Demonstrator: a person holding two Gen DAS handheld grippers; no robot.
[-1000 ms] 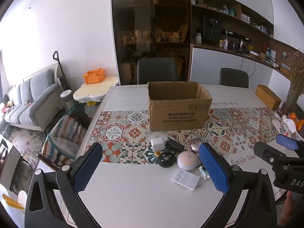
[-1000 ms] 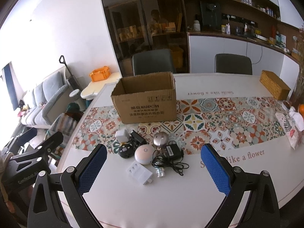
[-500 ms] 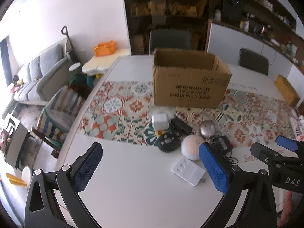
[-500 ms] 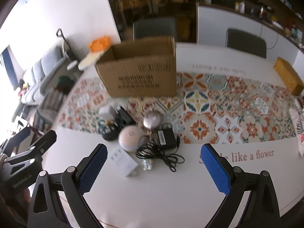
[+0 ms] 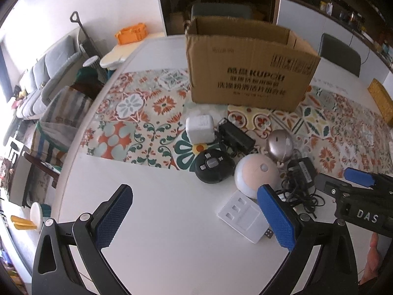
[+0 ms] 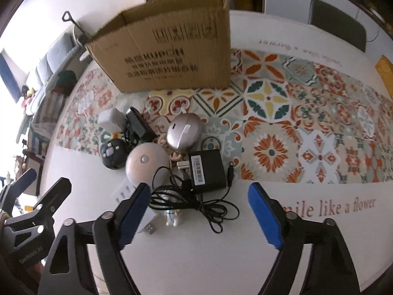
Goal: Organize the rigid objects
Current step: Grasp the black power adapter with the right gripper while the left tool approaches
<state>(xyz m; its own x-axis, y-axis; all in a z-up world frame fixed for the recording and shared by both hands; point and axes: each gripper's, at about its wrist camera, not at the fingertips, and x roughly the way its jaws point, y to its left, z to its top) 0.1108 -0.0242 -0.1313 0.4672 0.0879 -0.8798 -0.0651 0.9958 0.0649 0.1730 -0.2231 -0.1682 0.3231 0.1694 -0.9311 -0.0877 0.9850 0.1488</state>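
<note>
Table [image 5: 172,258] with patterned runner [image 6: 307,132]. Open cardboard box [image 5: 248,73] stands on the runner, behind the clutter. In front of it, bunched close: white dome [image 6: 146,164], silver dome [image 6: 184,134], black adapter [image 6: 207,170] with tangled cord [image 6: 196,201], black round remote [image 5: 213,166], white cube [image 5: 200,129], flat white plate [image 5: 243,215]. Left gripper [image 5: 196,216] wide, nothing between pads. Right gripper [image 6: 199,212] has just been closing, jaws apart, above the cord, not gripping.

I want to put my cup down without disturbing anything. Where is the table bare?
Bare white table lies left of the white plug plate, and right of the black adapter near the printed words. Before the cardboard box it is crowded.
</note>
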